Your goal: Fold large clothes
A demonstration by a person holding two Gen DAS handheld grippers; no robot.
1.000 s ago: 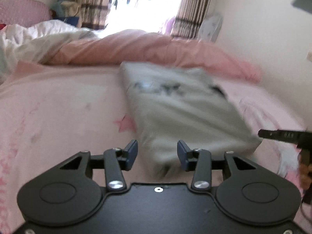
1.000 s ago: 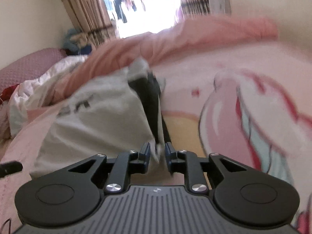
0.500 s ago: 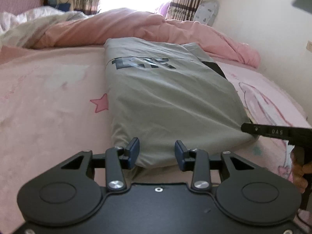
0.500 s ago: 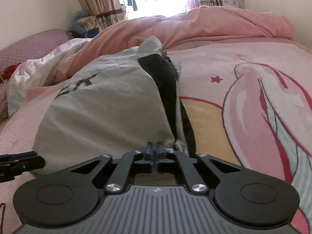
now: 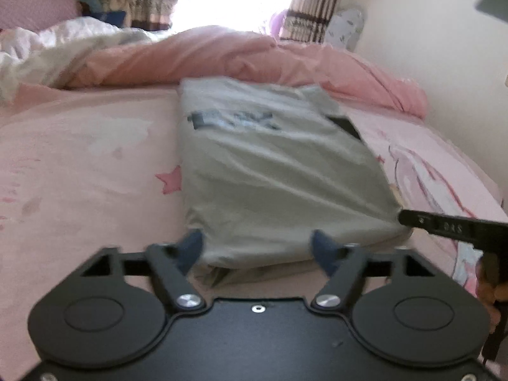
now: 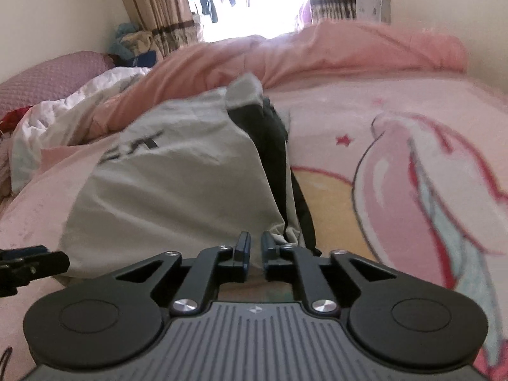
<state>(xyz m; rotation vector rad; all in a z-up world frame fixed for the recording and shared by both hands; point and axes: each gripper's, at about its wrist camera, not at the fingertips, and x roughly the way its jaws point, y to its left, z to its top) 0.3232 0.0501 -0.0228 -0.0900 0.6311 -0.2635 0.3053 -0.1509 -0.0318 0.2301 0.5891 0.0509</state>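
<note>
The folded grey garment (image 5: 279, 171) lies on the pink bed sheet (image 5: 82, 165), running away toward twelve o'clock from the left gripper (image 5: 258, 247). Its near hem sits between that gripper's blue pads (image 5: 190, 247), which stand wide apart and have just been opening; whether they brush the cloth is unclear.

In the right wrist view the garment (image 6: 177, 184) lies from ten to twelve o'clock of the right gripper (image 6: 253, 243). That gripper's jaws have just eased apart to a narrow gap, with nothing pinched, and the near right corner of the cloth lies just beyond the fingertips.

Dark block lettering is printed across the far part of the garment, too blurred to read.

The garment is a long rectangle, pale grey and lightly creased, with black fabric (image 6: 273, 146) showing along its right edge.
</note>
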